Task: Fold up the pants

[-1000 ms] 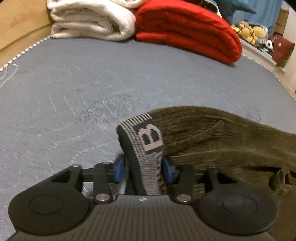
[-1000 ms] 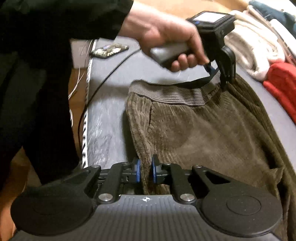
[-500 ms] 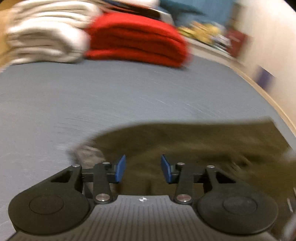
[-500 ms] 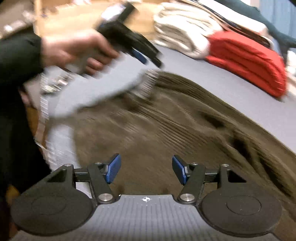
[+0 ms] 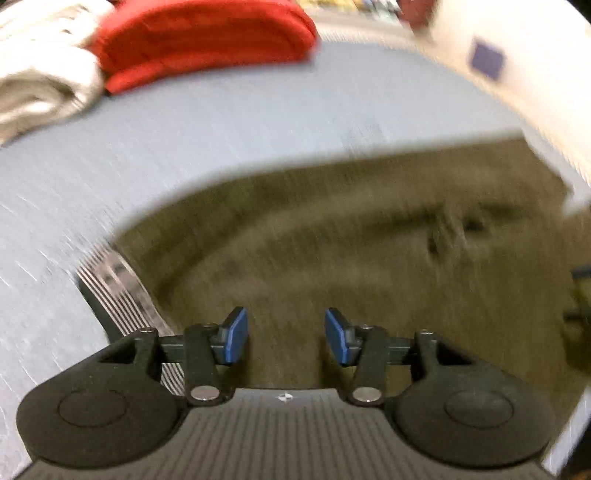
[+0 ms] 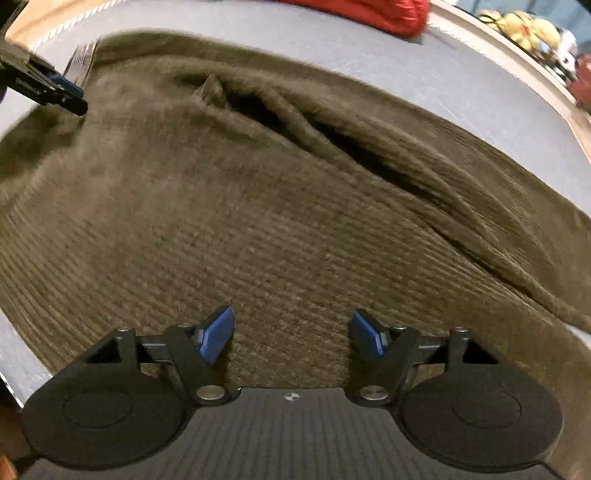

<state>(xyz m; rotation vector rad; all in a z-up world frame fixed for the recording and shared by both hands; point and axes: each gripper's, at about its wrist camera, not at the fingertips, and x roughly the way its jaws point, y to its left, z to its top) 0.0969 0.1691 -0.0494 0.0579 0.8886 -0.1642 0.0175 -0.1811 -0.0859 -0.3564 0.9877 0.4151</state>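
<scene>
Two handheld grippers hang over olive corduroy pants [image 6: 280, 206] spread flat on a grey mattress [image 5: 221, 122]. Nearest the right wrist camera, the right gripper [image 6: 291, 334] points down at the ribbed cloth, its blue pads [image 6: 218, 332] wide apart and still spreading, with nothing pinched between them. Beyond it the fabric rises into dark creases [image 6: 332, 133] running across the garment. At the far left corner of that view the left gripper [image 6: 68, 96] tips toward the pants beside the striped waistband [image 6: 79, 62].

From the left wrist camera, heavily blurred, the left gripper [image 5: 284, 336] has its jaws parted and opening over the cloth, empty. The waistband [image 5: 114, 284] lies just left of its fingers, at the pants' edge on the mattress.

Farther back, a folded red blanket [image 5: 199, 37] sits beside a white one [image 5: 40, 81] at the mattress head. Soft toys [image 6: 524, 27] line the bed's far side.
</scene>
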